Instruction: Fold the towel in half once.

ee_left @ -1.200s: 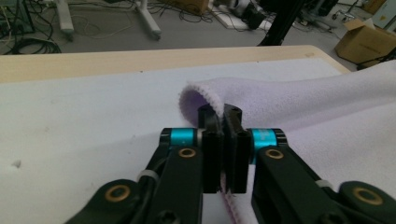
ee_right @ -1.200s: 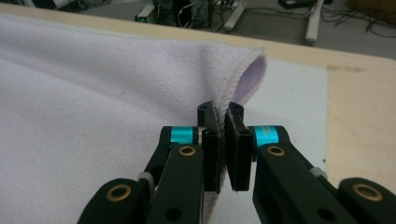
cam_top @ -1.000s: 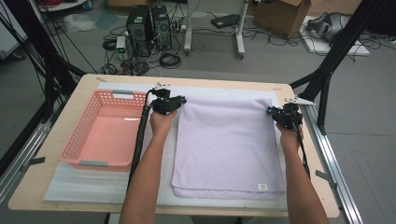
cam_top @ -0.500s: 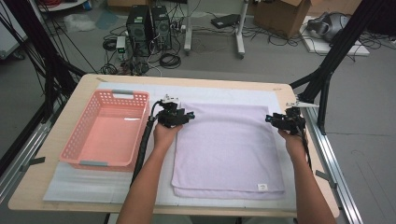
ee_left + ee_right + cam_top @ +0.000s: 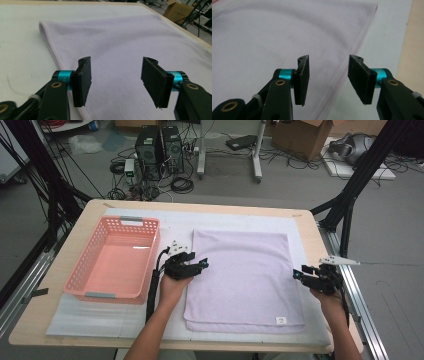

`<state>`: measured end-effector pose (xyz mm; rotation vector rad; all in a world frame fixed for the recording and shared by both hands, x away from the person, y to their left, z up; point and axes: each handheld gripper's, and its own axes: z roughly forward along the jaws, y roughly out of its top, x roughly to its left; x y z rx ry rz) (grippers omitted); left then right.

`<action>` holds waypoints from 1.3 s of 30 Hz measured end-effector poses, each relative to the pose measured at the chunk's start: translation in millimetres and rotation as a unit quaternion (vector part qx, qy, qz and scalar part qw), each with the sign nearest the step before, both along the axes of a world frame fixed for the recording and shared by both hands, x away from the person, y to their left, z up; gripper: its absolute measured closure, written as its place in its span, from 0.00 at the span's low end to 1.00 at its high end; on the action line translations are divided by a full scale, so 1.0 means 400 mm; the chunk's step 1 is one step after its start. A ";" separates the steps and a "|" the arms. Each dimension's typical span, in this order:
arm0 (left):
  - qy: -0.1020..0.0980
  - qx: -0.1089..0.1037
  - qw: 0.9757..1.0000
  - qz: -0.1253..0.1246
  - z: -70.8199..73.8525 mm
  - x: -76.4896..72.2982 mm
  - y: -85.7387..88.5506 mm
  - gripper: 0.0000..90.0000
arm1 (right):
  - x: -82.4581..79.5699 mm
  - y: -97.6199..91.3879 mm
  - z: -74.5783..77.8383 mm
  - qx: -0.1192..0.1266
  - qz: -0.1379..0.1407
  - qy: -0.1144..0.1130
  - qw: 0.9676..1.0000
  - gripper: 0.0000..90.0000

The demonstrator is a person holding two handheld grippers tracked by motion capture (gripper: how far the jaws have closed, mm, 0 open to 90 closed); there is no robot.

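Both hands had drawn back toward the person from the towel's far corners, jaws just opening, nothing between them. Left gripper (image 5: 199,266) stood wide at the towel's (image 5: 245,275) left edge, right gripper (image 5: 300,275) wide at its right edge. Folded flat on the white mat (image 5: 175,227), the towel looked ready for another fold; beyond lay the pink basket (image 5: 90,285).
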<state>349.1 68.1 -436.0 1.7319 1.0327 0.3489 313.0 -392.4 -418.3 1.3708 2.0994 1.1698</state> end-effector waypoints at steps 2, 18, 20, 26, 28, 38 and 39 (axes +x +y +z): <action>0.000 -0.003 1.000 -0.006 -0.002 -0.033 0.007 0.42 | -0.044 -0.003 -0.017 0.003 -0.006 0.007 1.000 0.56; 0.013 -0.006 1.000 -0.020 -0.029 -0.222 0.083 0.48 | -0.254 -0.024 -0.027 0.030 0.002 -0.001 1.000 0.71; 0.018 0.005 1.000 -0.018 -0.030 -0.241 0.092 0.49 | -0.265 -0.017 -0.029 0.029 0.007 0.002 1.000 0.74; 0.035 0.001 0.999 -0.013 -0.036 -0.286 0.116 0.53 | -0.260 0.003 -0.039 0.018 0.020 0.015 1.000 0.73; 0.041 0.007 0.999 -0.010 -0.037 -0.293 0.117 0.56 | -0.252 0.012 -0.046 0.009 0.023 0.019 1.000 0.72; 0.072 0.055 0.996 -0.024 -0.046 -0.309 0.091 0.83 | -0.234 0.031 -0.063 -0.042 0.030 0.048 0.998 0.94; 0.073 0.054 0.995 -0.028 -0.046 -0.310 0.090 0.90 | -0.233 0.034 -0.062 -0.045 0.032 0.047 0.997 0.95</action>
